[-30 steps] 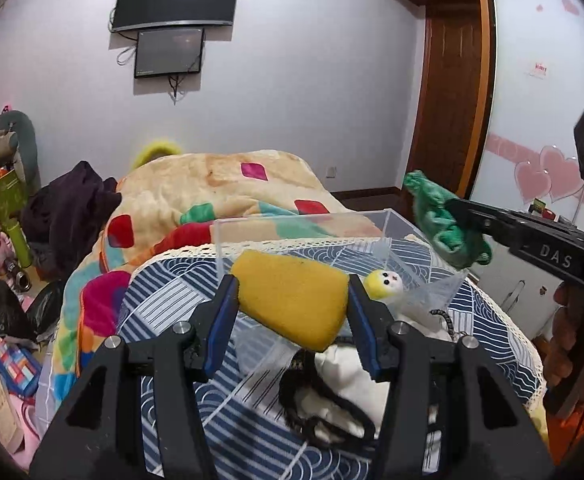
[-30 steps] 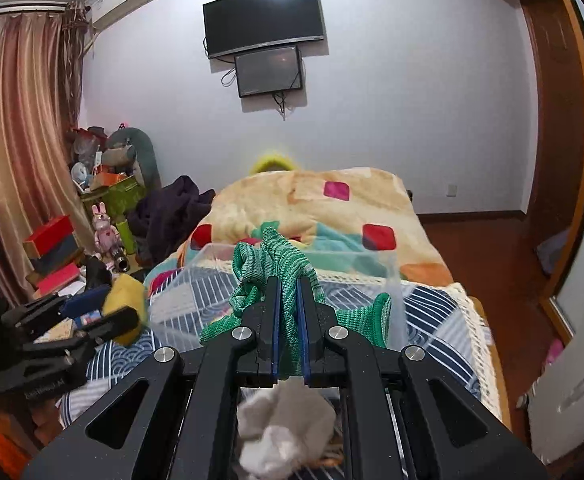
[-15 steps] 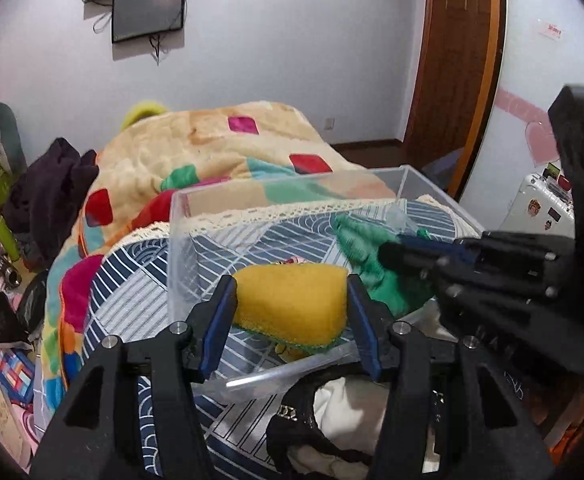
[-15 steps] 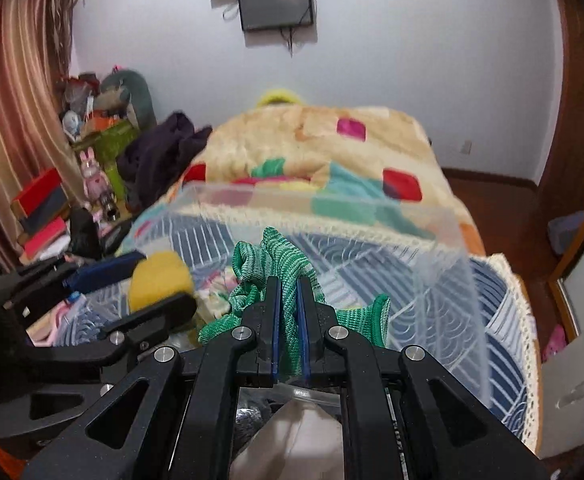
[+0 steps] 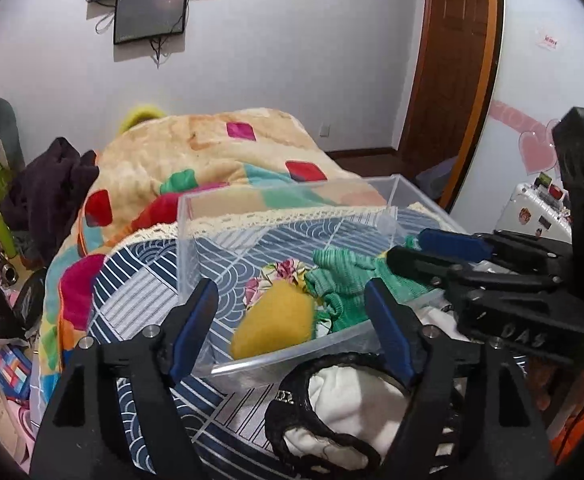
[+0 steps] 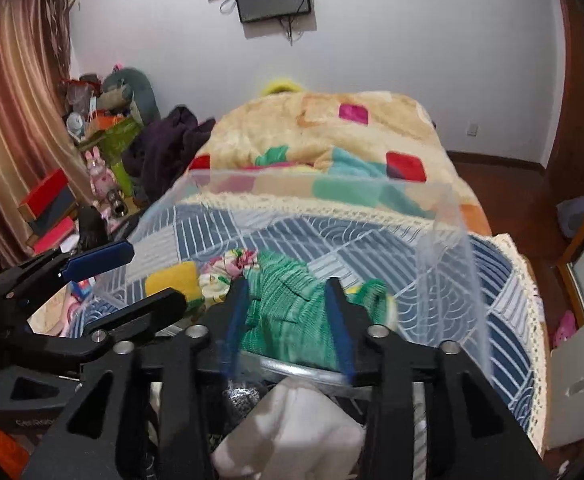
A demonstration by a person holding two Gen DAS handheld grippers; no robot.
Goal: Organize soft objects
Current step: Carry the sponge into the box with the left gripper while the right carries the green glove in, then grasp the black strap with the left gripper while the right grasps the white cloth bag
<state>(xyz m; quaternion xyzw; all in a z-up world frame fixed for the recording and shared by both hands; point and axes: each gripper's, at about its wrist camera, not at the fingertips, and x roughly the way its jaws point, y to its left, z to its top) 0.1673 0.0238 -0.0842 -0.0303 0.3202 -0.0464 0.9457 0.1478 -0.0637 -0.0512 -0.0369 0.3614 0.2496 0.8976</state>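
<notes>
Both claws, left (image 5: 292,320) and right (image 6: 287,320), spread empty; ahead, yellow plush pad (image 5: 277,326) and green knit cloth (image 6: 287,300) binned in clear plastic box (image 5: 292,194); below, white garments (image 5: 356,400) left.

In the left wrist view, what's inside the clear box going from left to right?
Yellow plush piece → floral fabric item just above and right of it → green knit garment, all inside the clear plastic box.

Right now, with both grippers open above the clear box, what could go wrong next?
1. The green knit garment lies between the right gripper fingers; withdrawing might snag it.
2. The yellow sponge leans on the clear box front wall and may tip out.
3. The left gripper is close to the right one; they could collide.
</notes>
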